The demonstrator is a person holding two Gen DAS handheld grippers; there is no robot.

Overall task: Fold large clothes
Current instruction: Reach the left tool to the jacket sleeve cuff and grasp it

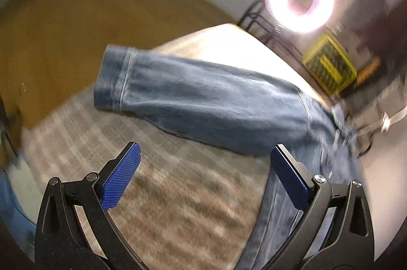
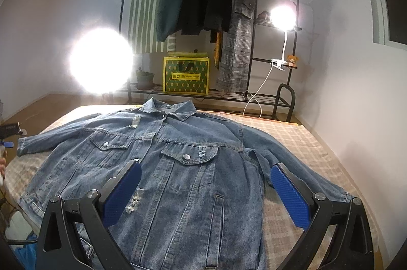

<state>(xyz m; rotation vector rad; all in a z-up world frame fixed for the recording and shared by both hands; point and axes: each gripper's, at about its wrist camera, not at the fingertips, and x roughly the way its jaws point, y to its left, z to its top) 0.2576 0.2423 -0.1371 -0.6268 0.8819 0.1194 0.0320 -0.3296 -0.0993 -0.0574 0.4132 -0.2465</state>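
Observation:
A blue denim jacket (image 2: 178, 168) lies face up and spread flat on a checked bed cover (image 2: 292, 140), collar at the far end, both sleeves stretched out sideways. My right gripper (image 2: 206, 181) is open and empty, hovering above the jacket's lower front. In the blurred left wrist view, the jacket's left sleeve (image 1: 203, 97) stretches across the bed cover (image 1: 178, 193) with its cuff at the left. My left gripper (image 1: 203, 163) is open and empty, just short of that sleeve, and also shows in the right wrist view (image 2: 9, 140) at the far left edge.
A black clothes rack (image 2: 216, 23) with hanging dark coats stands beyond the bed, with a yellow-green box (image 2: 187, 75) and a potted plant (image 2: 145, 79) on its lower shelf. Two bright lamps (image 2: 101, 64) glare. Brown floor (image 1: 63, 28) lies left of the bed.

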